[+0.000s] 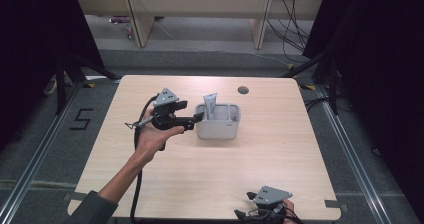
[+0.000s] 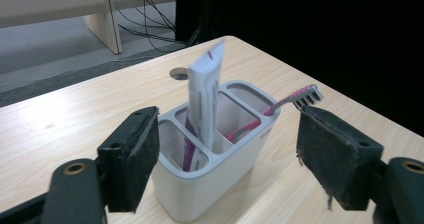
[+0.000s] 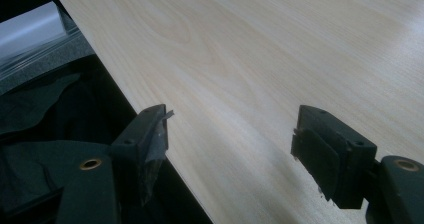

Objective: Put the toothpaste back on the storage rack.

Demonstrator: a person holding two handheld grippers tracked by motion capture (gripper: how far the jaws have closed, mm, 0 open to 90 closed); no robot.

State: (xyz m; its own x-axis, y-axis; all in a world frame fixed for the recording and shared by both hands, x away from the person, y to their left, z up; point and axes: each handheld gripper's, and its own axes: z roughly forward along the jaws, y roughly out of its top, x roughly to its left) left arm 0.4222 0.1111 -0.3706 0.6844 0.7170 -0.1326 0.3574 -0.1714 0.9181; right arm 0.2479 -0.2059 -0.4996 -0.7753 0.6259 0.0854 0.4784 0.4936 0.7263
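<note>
A grey toothbrush holder (image 1: 218, 126) (image 2: 210, 184) with several compartments stands near the middle of the wooden table (image 1: 200, 184). A white toothpaste tube (image 1: 210, 105) (image 2: 204, 99) stands upright in it. A pink toothbrush (image 2: 287, 101) leans out of a compartment beside the tube, its bristle head up. My left gripper (image 1: 197, 120) (image 2: 227, 154) is level with the holder, just to its left in the high view. Its jaws stand wide apart and its pads (image 2: 137, 154) touch nothing. My right gripper (image 1: 244, 205) (image 3: 230, 144) rests open at the table's near edge, with nothing between its fingers.
A round cable hole (image 1: 243, 89) (image 2: 178, 73) lies in the table behind the holder. Beyond the far edge are a desk's legs (image 1: 140, 19) and loose cables (image 1: 292, 29) on the floor. A "5" marking (image 1: 82, 119) is on the floor at the left.
</note>
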